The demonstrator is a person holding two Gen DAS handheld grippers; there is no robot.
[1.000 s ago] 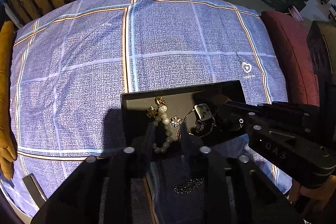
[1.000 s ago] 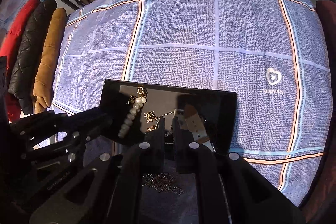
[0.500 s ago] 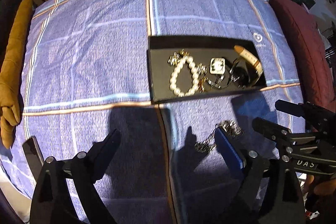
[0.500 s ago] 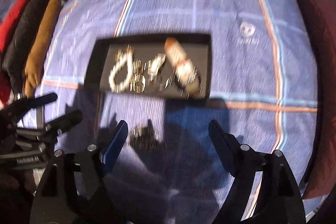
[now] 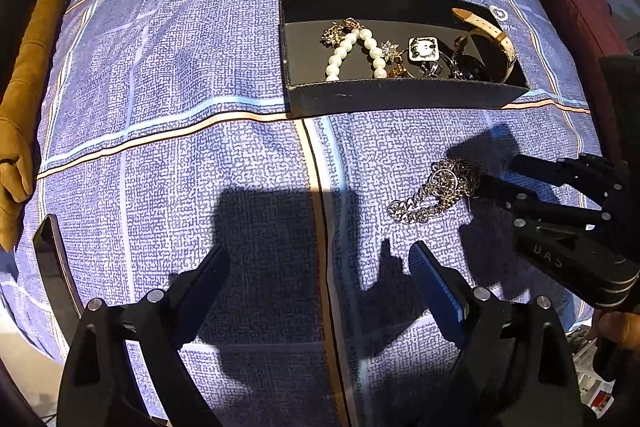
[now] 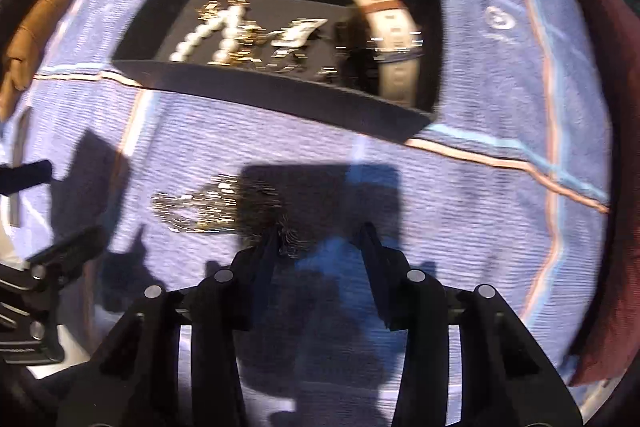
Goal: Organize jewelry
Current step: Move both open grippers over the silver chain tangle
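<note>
Two hand-held grippers point down over a bed spread with a blue plaid sheet [image 5: 192,75] crossed by orange and pale-blue stripes. Along the left edge hangs a tan quilted garment [image 5: 24,115], and a dark red cushion [image 5: 572,11] lies at the right. A black jewelry tray [image 5: 400,95] rests on the sheet, beyond both tools. Inside it lie a white pearl bracelet [image 5: 352,51], a gold brooch [image 5: 332,35], a square-faced pendant [image 5: 423,49] and a watch with a beige strap [image 5: 496,35]. A dark phone [image 5: 52,267] lies at the sheet's near left edge.

Outside the tray, on the bare sheet just in front of it, sits a heaped silver chain [image 5: 436,191]. The left gripper [image 5: 320,267] is spread wide with nothing between its fingers, over the orange stripe. The right gripper [image 6: 320,239], blurred in its own view, has just been narrowing its jaws; its left finger [image 6: 268,247] is at the chain's right end, and in the left wrist view its fingers reach the chain from the right, but whether the pads press on the links cannot be told.
</note>
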